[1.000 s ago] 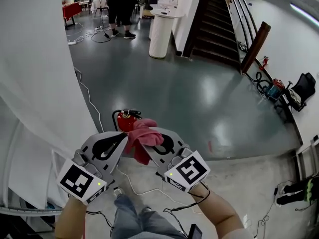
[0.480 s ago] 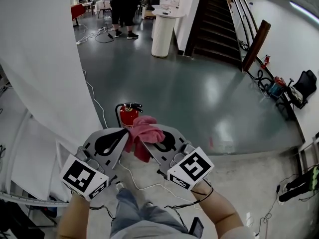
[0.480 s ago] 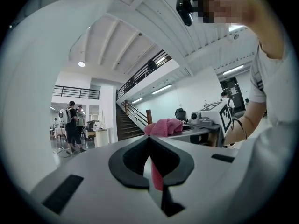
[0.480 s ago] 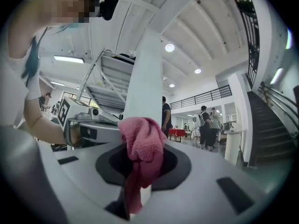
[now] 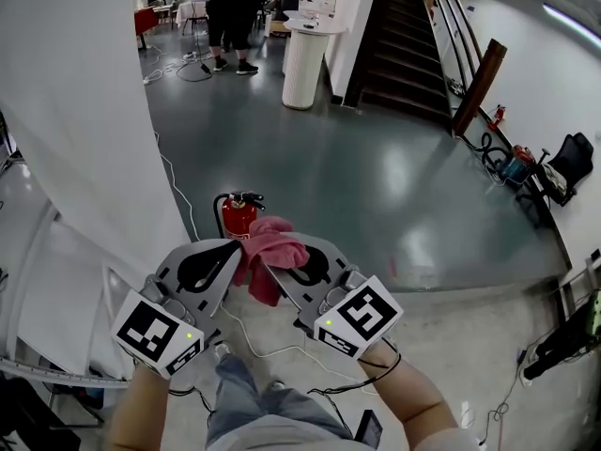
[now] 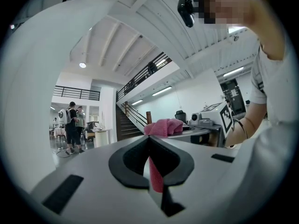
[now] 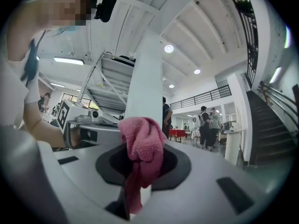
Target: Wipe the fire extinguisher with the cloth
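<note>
Cloth (image 5: 270, 250) pink, bunched | left claw (image 6: 150, 141), right claw (image 7: 140, 153) both clamped on it | fire extinguisher (image 5: 238, 218) red, upright

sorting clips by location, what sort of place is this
Likely a large indoor hall or lobby: a polished grey floor, a wide staircase, a red fire extinguisher standing on the floor, and people standing at the far end.
</note>
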Demonstrator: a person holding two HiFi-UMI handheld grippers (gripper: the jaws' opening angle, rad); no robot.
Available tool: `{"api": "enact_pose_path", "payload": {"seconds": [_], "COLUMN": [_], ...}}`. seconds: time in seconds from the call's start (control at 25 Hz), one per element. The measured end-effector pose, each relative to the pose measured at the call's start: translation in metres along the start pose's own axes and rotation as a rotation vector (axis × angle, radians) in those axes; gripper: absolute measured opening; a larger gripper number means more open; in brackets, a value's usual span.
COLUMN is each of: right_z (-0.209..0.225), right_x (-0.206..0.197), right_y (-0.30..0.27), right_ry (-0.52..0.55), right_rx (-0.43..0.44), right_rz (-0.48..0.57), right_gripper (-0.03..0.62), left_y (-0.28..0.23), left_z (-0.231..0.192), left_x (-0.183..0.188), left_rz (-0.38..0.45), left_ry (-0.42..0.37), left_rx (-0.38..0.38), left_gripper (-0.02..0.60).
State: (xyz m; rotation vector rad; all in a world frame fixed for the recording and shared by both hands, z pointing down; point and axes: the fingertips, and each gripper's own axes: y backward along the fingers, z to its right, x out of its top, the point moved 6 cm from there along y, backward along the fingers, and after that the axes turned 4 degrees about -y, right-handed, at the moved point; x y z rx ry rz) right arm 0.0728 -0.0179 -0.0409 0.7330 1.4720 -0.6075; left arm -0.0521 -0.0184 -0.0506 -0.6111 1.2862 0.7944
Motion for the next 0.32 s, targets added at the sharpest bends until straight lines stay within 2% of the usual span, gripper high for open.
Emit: {"api": "enact_pose_path", "payload": {"seconds": [0.32], "right_z": [0.0008], "right_x": [0.0003], "right_y": [0.0048], "right_ry": [0.008], "right_rx": [-0.002], "right_rz": [0.007], "right_gripper": [0.078], "left_y": [-0.0003], "left_z": [0.0044], "left_x": [0.0018], "left_rz": [0.003], "left_ry": [-0.003], "left_rx": [0.003], "left_gripper": [0.008]}}
